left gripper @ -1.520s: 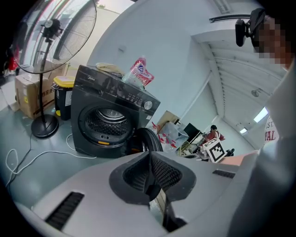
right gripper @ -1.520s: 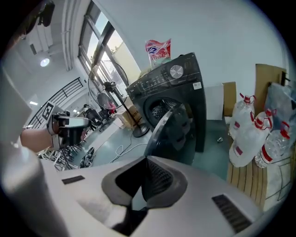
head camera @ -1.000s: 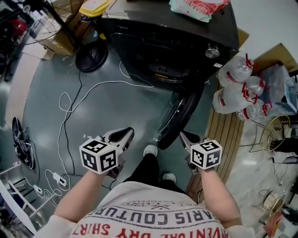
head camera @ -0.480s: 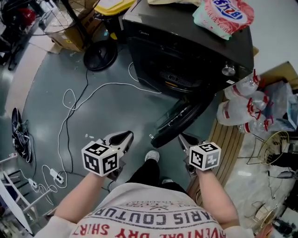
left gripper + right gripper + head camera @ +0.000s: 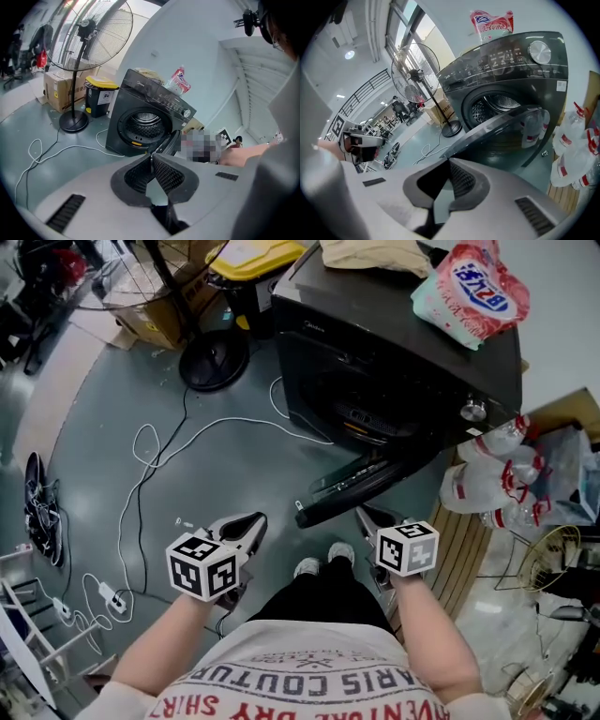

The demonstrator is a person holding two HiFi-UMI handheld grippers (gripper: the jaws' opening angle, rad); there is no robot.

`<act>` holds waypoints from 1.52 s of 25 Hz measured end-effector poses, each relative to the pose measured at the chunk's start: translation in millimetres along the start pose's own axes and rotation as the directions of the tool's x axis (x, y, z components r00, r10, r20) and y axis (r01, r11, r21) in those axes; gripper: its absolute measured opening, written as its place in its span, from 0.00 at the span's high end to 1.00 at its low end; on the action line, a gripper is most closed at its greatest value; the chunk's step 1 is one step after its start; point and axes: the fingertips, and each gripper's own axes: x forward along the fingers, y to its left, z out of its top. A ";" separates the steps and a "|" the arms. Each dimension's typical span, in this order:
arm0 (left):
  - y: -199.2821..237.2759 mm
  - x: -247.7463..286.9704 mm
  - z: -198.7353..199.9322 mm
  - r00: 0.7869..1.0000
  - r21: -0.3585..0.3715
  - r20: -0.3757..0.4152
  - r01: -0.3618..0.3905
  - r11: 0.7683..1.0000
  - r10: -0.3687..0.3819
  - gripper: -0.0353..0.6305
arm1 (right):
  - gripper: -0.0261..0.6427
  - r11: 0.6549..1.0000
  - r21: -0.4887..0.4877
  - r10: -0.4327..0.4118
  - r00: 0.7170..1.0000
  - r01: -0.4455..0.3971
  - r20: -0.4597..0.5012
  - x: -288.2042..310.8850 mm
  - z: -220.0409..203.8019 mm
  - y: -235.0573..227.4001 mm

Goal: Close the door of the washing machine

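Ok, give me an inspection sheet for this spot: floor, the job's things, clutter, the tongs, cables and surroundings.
Surface: grey-green floor.
Job's things: washing machine; door part open, drum in sight.
Clutter: red-and-white bag and beige cloth on the machine's top; water bottles beside it.
Grippers: left tongs shut, empty, away from the door; right tongs shut, empty, just behind the door's edge, contact cannot be told.
Cables: white cable looped across the floor in front of the machine.
Surroundings: standing fan, yellow-lidded bin, cardboard box.
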 end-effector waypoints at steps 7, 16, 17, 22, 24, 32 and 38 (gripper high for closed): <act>15.0 -7.3 13.4 0.998 -0.029 0.039 -0.039 0.999 0.040 0.89 | 0.93 0.999 -0.038 0.021 1.000 -0.022 -0.010 20.0 25.5 -0.4; 30.8 -4.8 33.9 0.995 -0.098 0.039 -0.084 0.992 0.088 0.89 | 0.93 0.995 -0.083 0.053 0.998 -0.056 -0.047 45.1 51.6 -10.6; 33.0 -2.8 38.9 0.995 -0.105 0.042 -0.088 0.991 0.093 0.89 | 0.93 0.994 -0.091 0.055 0.997 -0.059 -0.050 46.4 55.8 -12.9; 44.6 12.2 64.7 0.994 -0.141 0.054 -0.090 0.986 0.099 0.89 | 0.93 0.991 -0.114 0.061 0.997 -0.066 -0.045 58.8 81.6 -22.6; 47.5 19.0 74.9 0.994 -0.159 0.064 -0.080 0.984 0.091 0.89 | 0.93 0.992 -0.114 0.055 0.998 -0.059 -0.042 64.4 90.1 -28.5; 54.8 33.7 105.2 0.992 -0.234 0.101 -0.051 0.971 0.077 0.89 | 0.93 0.994 -0.108 0.030 0.999 -0.032 -0.023 81.9 127.4 -42.9; 54.1 40.8 117.0 0.991 -0.258 0.117 -0.028 0.966 0.060 0.89 | 0.93 0.991 -0.131 0.010 1.000 -0.009 0.004 92.7 151.7 -55.2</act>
